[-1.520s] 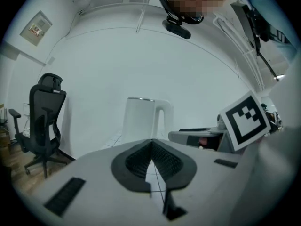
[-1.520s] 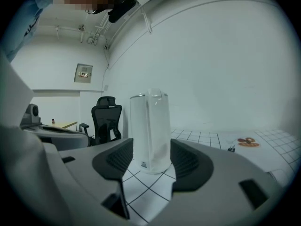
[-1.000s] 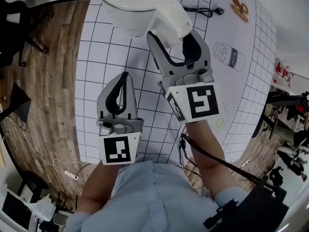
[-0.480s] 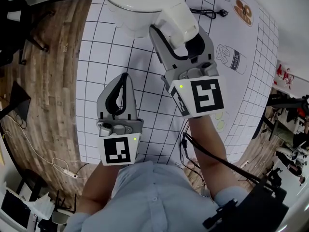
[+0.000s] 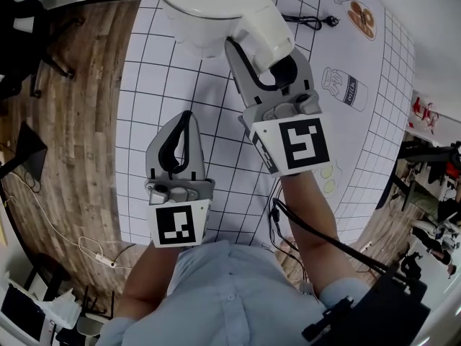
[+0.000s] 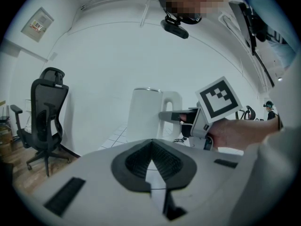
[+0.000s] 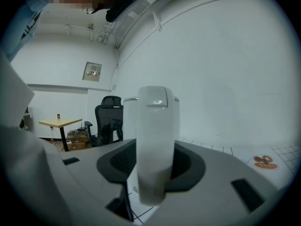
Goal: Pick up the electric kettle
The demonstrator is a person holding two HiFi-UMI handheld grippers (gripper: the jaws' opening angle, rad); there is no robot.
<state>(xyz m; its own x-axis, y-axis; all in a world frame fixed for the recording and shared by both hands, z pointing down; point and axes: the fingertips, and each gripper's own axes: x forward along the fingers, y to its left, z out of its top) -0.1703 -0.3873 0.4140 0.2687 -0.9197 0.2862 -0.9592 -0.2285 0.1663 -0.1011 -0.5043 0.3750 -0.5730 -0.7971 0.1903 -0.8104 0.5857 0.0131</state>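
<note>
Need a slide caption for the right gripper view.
Jaws of the right gripper have just closed in on the white kettle handle, pads touching both sides; black office chair behind.

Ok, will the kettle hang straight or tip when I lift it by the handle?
Probably tips away: the right tongs, just closing with the handle between them, sit beside the wide kettle body, off-centre. The glossy, smooth handle may slip. It looks rigid, so no flex.

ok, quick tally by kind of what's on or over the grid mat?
electric kettle: 1
grippers: 2, the left gripper and the right gripper, whose jaws have just been closing with the kettle's handle between them
black power cord: 1
Total: 4
</note>
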